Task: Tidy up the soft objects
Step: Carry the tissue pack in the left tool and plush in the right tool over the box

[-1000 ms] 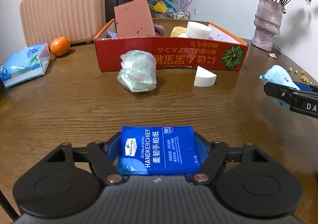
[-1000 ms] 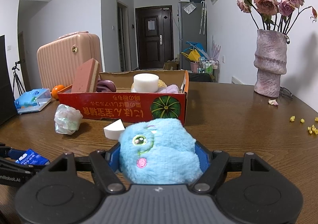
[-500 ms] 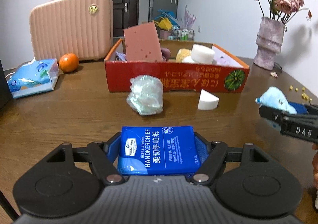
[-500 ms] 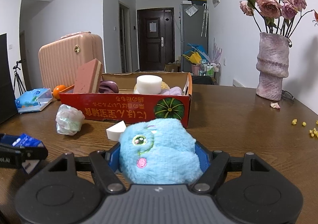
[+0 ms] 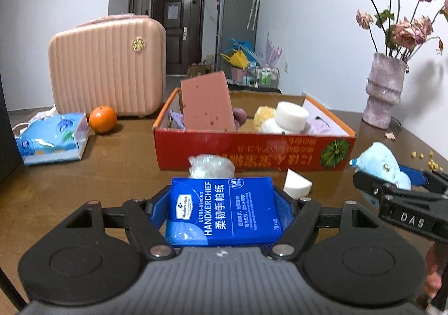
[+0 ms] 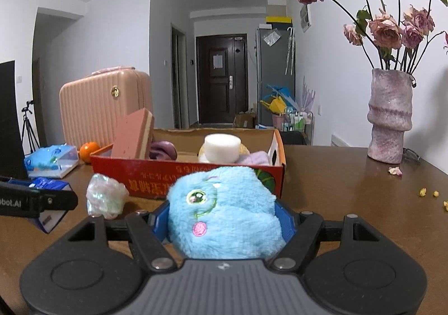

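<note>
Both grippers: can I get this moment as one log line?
left gripper: shut on tissue pack | right gripper: shut on blue plush toy | red box: ahead

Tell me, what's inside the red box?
Inside the red cardboard box stand a pink sponge slab, a white round sponge, a yellow sponge, something purple and a lilac cloth. The box's front wall hides whatever lies lower down.

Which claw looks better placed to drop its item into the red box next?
Probably the right claw: its blue plush toy sits just before the red cardboard box. The left claw's handkerchief pack has a crumpled plastic wrap in its way.
</note>
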`<state>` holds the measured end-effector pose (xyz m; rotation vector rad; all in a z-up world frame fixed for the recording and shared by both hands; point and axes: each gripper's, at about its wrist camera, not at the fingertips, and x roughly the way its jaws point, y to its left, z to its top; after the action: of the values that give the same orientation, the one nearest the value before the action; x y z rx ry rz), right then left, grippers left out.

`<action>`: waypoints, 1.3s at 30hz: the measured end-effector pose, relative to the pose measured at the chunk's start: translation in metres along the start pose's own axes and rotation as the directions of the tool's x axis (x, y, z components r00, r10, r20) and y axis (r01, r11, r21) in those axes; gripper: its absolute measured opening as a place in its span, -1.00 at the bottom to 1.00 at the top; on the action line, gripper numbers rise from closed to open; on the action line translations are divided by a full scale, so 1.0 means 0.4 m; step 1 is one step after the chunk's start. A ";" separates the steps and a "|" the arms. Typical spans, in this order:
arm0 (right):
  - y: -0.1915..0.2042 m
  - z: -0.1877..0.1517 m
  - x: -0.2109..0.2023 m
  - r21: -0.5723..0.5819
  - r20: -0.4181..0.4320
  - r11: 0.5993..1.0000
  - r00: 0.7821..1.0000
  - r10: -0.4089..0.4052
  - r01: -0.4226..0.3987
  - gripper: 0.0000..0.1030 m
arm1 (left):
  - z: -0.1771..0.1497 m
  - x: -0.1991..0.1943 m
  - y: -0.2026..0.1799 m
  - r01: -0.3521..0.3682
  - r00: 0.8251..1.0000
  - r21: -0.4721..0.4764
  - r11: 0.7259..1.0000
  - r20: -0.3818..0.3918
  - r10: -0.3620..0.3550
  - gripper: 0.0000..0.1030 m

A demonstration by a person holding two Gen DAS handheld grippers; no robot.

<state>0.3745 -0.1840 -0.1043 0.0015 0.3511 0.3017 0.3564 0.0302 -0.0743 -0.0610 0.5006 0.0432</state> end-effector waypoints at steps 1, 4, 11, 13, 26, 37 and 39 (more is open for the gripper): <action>0.001 0.002 0.005 0.001 0.006 1.000 1.000 -0.001 0.001 0.40 | 0.007 0.001 -0.001 -0.005 1.000 -0.001 1.000 0.010 0.005 0.45; 0.004 0.012 0.016 0.009 0.027 1.000 1.000 -0.005 0.005 0.40 | 0.025 0.005 -0.006 -0.014 0.999 -0.002 1.000 0.034 0.014 0.45; 0.012 0.035 0.047 0.021 0.075 1.000 0.997 -0.016 0.014 0.40 | 0.069 0.026 -0.007 -0.020 0.997 -0.024 0.999 0.077 0.022 0.45; 0.013 0.044 0.059 0.026 0.089 1.000 0.996 -0.019 0.017 0.41 | 0.082 0.035 -0.003 -0.022 0.996 -0.037 0.999 0.085 0.025 0.45; 0.016 0.096 0.135 0.028 0.143 0.999 0.989 -0.041 0.038 0.41 | 0.158 0.094 0.021 -0.017 0.992 -0.092 0.996 0.126 0.028 0.45; 0.024 0.120 0.186 0.006 0.167 0.999 0.985 -0.043 0.043 0.41 | 0.208 0.154 0.007 0.007 0.989 -0.102 0.995 0.150 0.009 0.45; 0.023 0.124 0.196 0.005 0.170 0.999 0.984 -0.044 0.044 0.41 | 0.216 0.167 0.006 0.009 0.988 -0.101 0.995 0.153 0.007 0.45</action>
<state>0.4589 -0.1497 -0.0836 0.0205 0.1814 0.2558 0.4560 0.0401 -0.0308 -0.1560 0.3449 0.0714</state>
